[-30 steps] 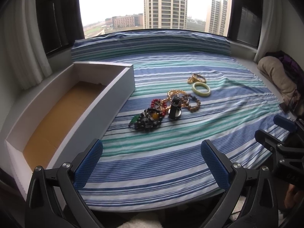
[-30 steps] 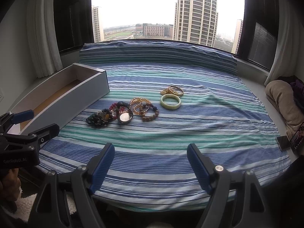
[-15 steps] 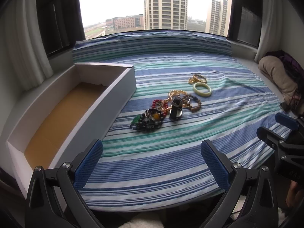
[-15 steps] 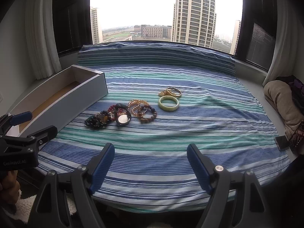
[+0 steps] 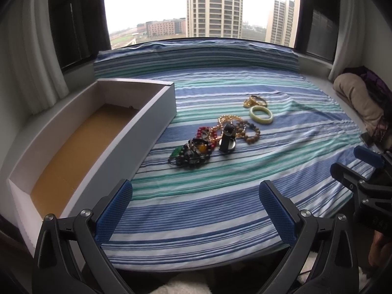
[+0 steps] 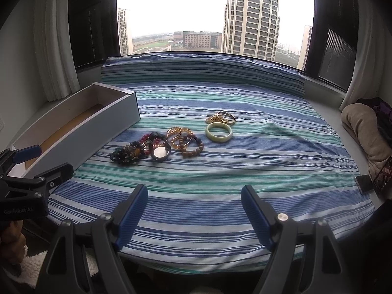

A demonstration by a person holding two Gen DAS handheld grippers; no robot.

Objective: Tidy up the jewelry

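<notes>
A pile of jewelry lies mid-cloth: dark bead bracelets [image 5: 190, 153] [image 6: 125, 155], a black watch [image 5: 227, 138] [image 6: 160, 151], brown and gold bead bracelets [image 5: 247, 128] [image 6: 187, 143], a pale green bangle [image 5: 261, 114] [image 6: 219, 132] and gold rings [image 5: 254, 101] [image 6: 221, 117]. A long white box [image 5: 122, 132] [image 6: 80, 134] with a brown floor stands at the left, with nothing visible in it. My left gripper [image 5: 196, 203] is open and empty near the front edge, well short of the jewelry. My right gripper [image 6: 194, 203] is open and empty, also near the front edge.
A blue and green striped cloth [image 5: 220, 196] [image 6: 245, 171] covers the window seat. A beige cushion [image 5: 355, 95] [image 6: 362, 127] and a dark phone [image 6: 363, 183] lie at the right. Curtains hang at both sides.
Both grippers have crept slightly forward toward the jewelry. Nothing was picked up and the jaws stay open.
</notes>
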